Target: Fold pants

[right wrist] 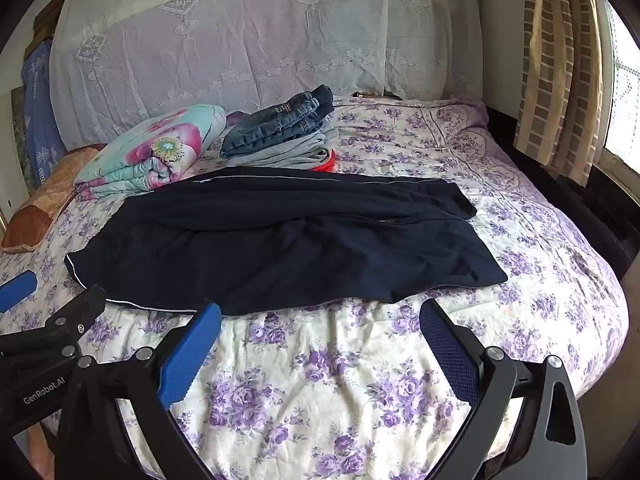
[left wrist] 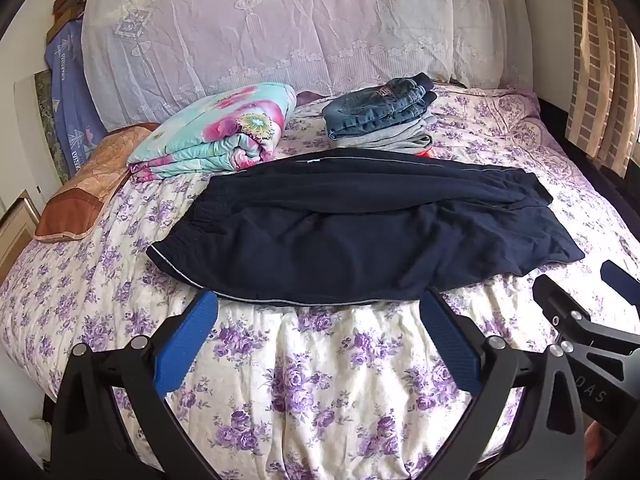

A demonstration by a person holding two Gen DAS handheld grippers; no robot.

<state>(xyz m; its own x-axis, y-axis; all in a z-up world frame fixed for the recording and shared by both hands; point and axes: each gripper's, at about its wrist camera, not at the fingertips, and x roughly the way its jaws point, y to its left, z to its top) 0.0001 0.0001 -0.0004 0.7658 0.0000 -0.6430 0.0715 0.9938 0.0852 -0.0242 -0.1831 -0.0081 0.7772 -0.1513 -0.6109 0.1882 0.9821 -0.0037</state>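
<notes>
a wide bed covered by a cream quilt printed with purple flowers (left wrist: 320,380) is seen filling the room. its head is draped with a white lace cloth (left wrist: 280,28). a tan brick-patterned curtain (right wrist: 560,80) is hung at the right, beside a bright daylit window (right wrist: 624,92). white wall (left wrist: 24,52) is seen at the left.

Navy pants (left wrist: 360,232), halved lengthwise, flat on bedspread (left wrist: 320,380)

A bedspread (left wrist: 320,380) with purple flowers covers the bed. On it, toward the lace-draped headboard (left wrist: 280,20), sits a folded floral quilt (left wrist: 216,132); just right of the quilt, a stack of folded clothes (left wrist: 384,120) topped by jeans; left of it, an orange-brown pillow (left wrist: 88,184). A checked curtain (right wrist: 556,80) hangs at the bed's right.
</notes>
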